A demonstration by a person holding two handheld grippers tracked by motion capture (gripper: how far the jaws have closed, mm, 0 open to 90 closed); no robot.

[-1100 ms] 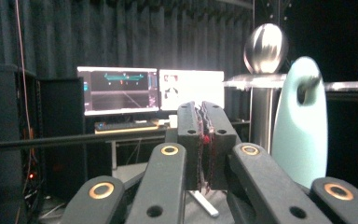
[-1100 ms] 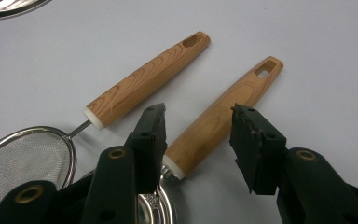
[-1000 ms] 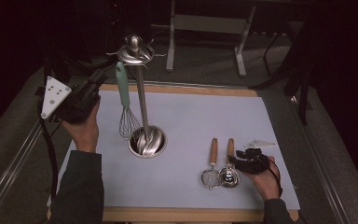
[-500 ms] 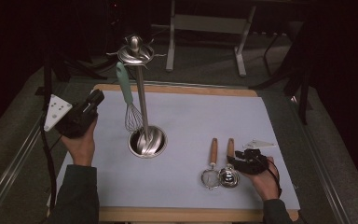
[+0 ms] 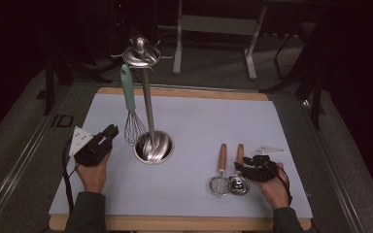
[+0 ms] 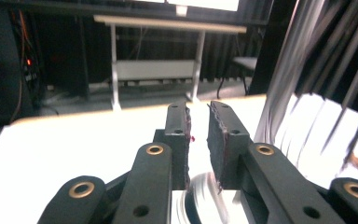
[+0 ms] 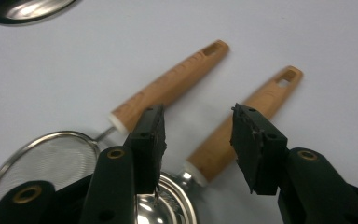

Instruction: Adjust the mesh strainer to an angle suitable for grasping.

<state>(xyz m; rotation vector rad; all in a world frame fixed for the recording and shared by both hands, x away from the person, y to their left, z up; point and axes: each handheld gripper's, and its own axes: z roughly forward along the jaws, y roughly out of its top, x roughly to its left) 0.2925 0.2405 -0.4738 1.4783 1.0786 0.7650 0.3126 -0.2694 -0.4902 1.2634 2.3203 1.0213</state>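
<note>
One whisk (image 5: 132, 119) hanging on one steel utensil stand (image 5: 151, 144), one wooden-handled strainer (image 5: 219, 175), one wooden-handled ladle (image 5: 238, 175), two grippers, left (image 5: 108, 133) and right (image 5: 240, 168).

- My left gripper (image 5: 110, 132) sits just left of the stand (image 5: 153, 145), jaws empty, having just been opening.
- Whisk (image 5: 132, 109) hangs on the stand's left.
- My right gripper (image 5: 240, 167) rests right of the stand, over the ladle (image 5: 238, 182), beside the strainer (image 5: 219, 182).
</note>
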